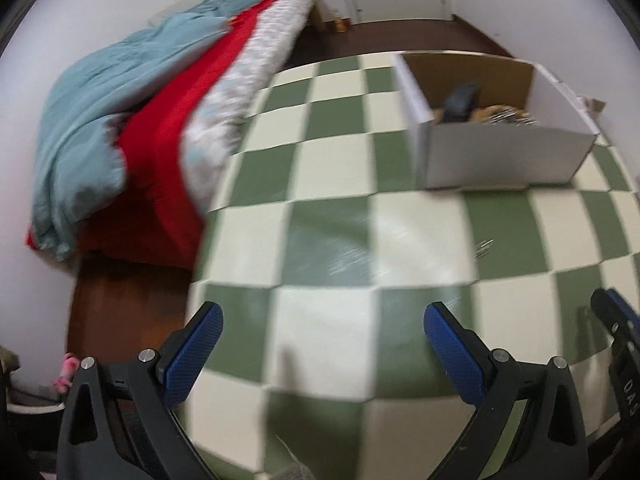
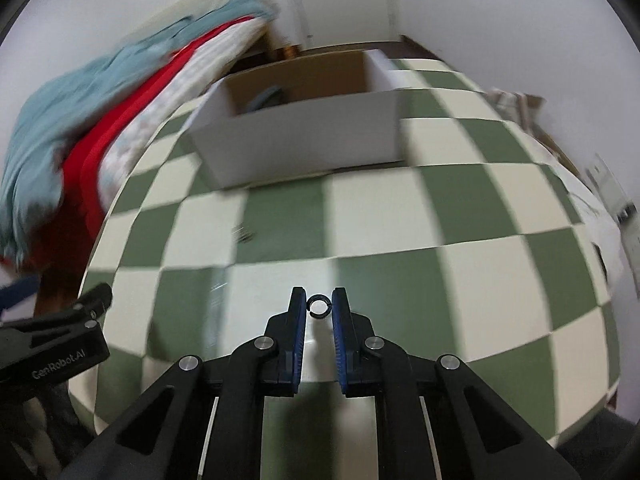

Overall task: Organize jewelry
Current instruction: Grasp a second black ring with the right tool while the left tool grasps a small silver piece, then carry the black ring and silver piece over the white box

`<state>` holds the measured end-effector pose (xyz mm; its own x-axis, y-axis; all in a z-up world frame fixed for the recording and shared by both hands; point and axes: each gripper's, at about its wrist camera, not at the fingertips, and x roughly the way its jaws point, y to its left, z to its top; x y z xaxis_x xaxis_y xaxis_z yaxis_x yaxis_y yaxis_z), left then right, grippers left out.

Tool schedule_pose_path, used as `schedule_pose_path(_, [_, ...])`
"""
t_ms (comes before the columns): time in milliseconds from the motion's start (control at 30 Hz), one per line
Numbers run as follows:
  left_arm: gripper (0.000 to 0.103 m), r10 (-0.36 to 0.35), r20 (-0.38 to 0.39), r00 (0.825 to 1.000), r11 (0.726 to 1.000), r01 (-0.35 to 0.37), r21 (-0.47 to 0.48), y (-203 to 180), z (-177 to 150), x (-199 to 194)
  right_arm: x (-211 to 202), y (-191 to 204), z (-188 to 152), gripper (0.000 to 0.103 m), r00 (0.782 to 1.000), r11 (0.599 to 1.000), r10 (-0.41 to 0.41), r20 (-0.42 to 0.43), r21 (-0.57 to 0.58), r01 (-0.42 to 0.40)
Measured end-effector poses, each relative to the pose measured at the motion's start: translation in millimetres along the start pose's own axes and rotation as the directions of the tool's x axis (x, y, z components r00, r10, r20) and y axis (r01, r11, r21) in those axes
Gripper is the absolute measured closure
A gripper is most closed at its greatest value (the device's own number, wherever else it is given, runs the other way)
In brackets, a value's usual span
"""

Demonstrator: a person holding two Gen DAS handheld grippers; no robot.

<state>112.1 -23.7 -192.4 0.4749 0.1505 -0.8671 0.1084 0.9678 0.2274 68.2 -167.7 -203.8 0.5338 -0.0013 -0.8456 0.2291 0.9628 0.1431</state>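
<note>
Blue-padded right gripper (image 2: pixel 319 306) fingers pinch a small ring (image 2: pixel 319 306); left gripper (image 1: pixel 322 330) gapes.

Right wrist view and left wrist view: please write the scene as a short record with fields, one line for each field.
surface: round table with a green and cream checkered cover
right gripper: shut on a small dark open ring, held between the fingertips
left gripper: open, holding nothing
container: white cardboard box, open at the top, jewelry and a dark item inside, blurred
loose item: small metallic piece on the table, too blurred to name
background: bedding in blue, red and white
</note>
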Motion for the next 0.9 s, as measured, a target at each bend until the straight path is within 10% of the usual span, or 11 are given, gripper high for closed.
schedule_pose_path(300, [0.002,-0.15,-0.021,0.989,0.987,0.151,0.054,-56,25,18,-2,-75,8,0.089,0.999,0.985,-0.048,-0.002,0.168,0.048])
schedule_pose_path(567, [0.072,-0.214,-0.06,0.975,0.972,0.218,0.092,-84,25,28,3,-99,13,0.089,0.998,0.975,-0.061,-0.003,0.214,0.06])
schedule_pose_path(733, [0.096,-0.235,-0.047,0.971,0.967,0.238,0.088,-87,25,27,5,-100,12,0.089,0.998,0.973,-0.063,-0.007,0.223,0.063])
schedule_pose_path(900, [0.097,-0.237,-0.034,0.971,0.967,0.239,0.086,-86,24,27,6,-102,10,0.089,0.998,0.972,-0.065,-0.01,0.226,0.065])
